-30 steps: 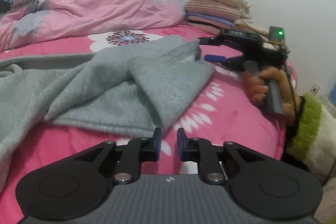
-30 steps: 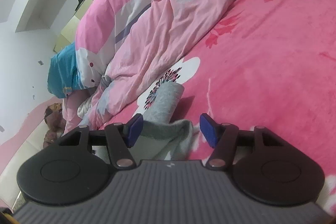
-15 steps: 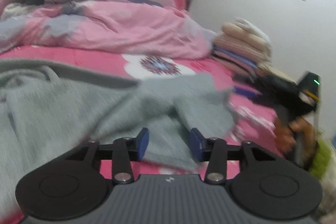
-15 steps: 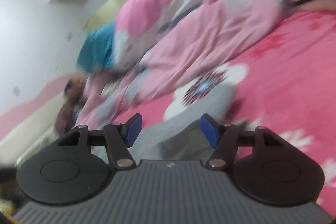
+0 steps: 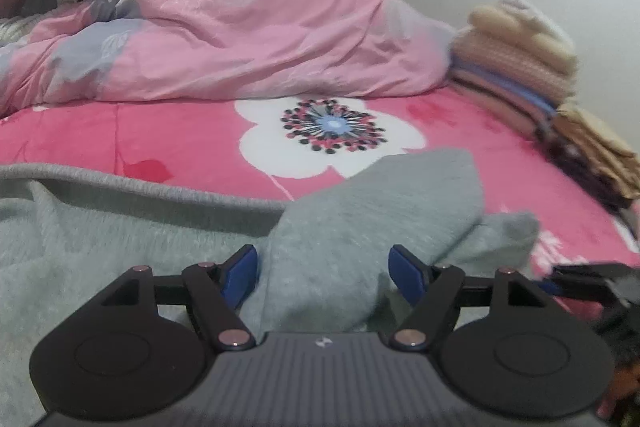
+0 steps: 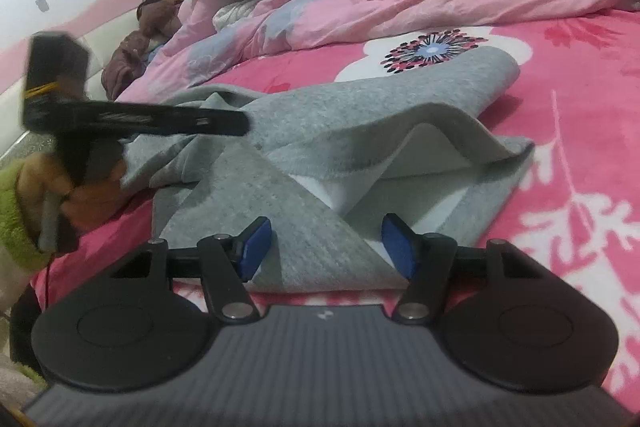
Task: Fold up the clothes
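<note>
Grey garment [image 5: 360, 211] between spread fingers of left tool [image 5: 323, 269]; right tool [image 6: 326, 247] likewise agape over garment.

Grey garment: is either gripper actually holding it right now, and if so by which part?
Nothing is held. The left gripper and right gripper are both open, fingers straddling folds of the grey garment without clamping it.

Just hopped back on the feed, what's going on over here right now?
A person with a handheld gripper in each hand is folding a grey garment that lies crumpled, partly folded over itself, on the pink floral bedspread. Both grippers are open and low over the cloth: the left gripper straddles a raised fold, and the right gripper straddles a corner near the bed's edge. Neither has clamped down yet. A stack of folded clothes sits beside the bunched pink duvet.
</note>
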A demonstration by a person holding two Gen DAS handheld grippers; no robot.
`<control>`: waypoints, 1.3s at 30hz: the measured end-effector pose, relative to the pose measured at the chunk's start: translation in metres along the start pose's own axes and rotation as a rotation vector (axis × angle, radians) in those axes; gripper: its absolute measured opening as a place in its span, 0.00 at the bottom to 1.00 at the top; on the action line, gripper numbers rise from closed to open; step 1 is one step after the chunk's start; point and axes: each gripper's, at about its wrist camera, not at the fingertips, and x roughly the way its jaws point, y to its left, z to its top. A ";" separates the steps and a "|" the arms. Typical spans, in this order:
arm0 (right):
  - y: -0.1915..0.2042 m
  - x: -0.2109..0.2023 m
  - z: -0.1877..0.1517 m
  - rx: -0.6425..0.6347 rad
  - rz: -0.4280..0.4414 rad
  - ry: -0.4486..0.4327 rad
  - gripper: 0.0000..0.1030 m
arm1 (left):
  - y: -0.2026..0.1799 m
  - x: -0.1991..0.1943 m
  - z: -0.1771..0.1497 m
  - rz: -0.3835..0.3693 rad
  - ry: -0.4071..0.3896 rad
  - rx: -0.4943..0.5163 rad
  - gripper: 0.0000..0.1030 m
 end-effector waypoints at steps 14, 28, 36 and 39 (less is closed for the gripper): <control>-0.010 -0.010 -0.010 0.040 0.049 -0.073 0.59 | 0.002 0.027 0.024 0.019 0.036 -0.171 0.10; -0.012 -0.009 -0.008 0.055 0.054 -0.080 0.59 | 0.000 -0.178 -0.027 -0.218 -0.286 -0.131 0.07; -0.012 -0.008 -0.007 0.054 0.048 -0.081 0.59 | -0.013 -0.251 -0.114 -0.255 -0.166 -0.133 0.08; -0.012 -0.008 -0.007 0.056 0.046 -0.081 0.59 | -0.008 -0.244 -0.141 -0.180 -0.084 -0.164 0.08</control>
